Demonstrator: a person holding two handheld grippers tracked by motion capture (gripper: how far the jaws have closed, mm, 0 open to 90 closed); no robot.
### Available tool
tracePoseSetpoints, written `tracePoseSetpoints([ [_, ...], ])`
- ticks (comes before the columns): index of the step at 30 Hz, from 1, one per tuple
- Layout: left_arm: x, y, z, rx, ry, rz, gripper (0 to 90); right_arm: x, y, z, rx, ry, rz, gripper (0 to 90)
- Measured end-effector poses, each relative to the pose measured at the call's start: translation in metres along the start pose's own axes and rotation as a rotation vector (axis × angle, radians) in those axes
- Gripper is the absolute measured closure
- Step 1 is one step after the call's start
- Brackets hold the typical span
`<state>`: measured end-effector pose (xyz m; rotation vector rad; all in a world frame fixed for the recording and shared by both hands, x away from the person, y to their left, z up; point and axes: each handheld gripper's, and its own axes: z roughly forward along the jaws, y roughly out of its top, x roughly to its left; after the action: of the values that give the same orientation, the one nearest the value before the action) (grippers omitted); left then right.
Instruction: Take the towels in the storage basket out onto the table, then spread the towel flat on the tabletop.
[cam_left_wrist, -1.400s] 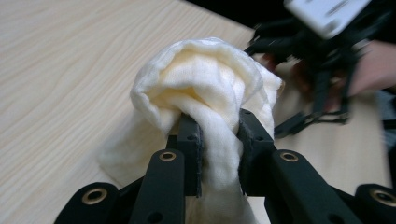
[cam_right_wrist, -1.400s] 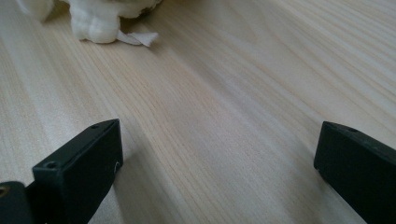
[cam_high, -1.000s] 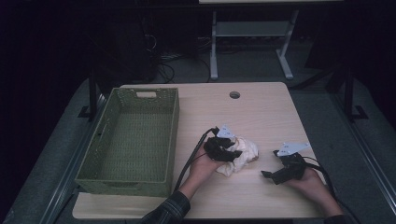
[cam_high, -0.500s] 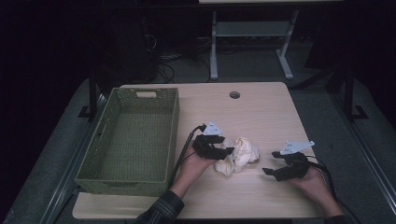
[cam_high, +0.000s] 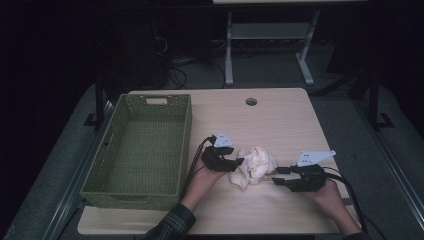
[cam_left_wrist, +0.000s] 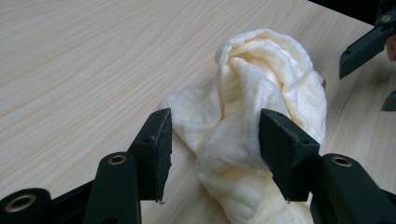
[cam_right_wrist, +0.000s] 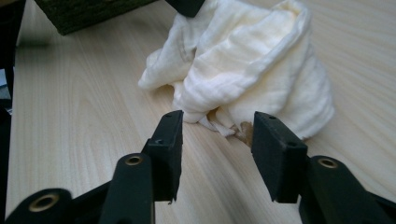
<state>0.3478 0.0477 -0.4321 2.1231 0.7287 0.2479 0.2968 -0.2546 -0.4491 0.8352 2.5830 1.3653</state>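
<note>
Right now a crumpled cream cloth (cam_high: 254, 165) lies bunched on the wooden table (cam_high: 280, 120), between the two grippers and to the right of the green woven basket (cam_high: 145, 145). The left gripper (cam_high: 234, 163) reaches into the cloth's left side. In the left gripper view its jaws stand apart with a fold of the cloth (cam_left_wrist: 252, 121) between them: the right-hand pad touches the fabric, while the left-hand pad stands just beside it with a gap, so nothing is pinched. The right gripper (cam_high: 276, 178) sits just off the cloth's right edge. Its jaws have just been closing; in the right gripper view they remain spread, with bare table between them and the cloth (cam_right_wrist: 252, 70) just ahead of the tips, untouched.
</note>
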Motion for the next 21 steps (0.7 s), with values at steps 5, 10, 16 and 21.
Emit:
tracePoseSetpoints([
  [5,-0.001,-0.001,0.000,0.004,-0.001,0.006,44.9,-0.002,0.006,0.011,0.015,0.004,0.011,54.7],
  [10,-0.002,-0.001,0.001,0.000,-0.001,0.014,44.9,-0.004,0.012,0.020,0.016,0.021,0.016,56.2],
  [16,-0.003,-0.002,0.002,0.005,-0.003,0.018,44.8,-0.005,0.019,0.038,0.065,-0.008,0.009,64.5],
  [21,-0.004,-0.003,0.002,-0.001,-0.003,0.013,44.8,-0.005,0.020,0.041,0.069,-0.023,-0.023,84.5],
])
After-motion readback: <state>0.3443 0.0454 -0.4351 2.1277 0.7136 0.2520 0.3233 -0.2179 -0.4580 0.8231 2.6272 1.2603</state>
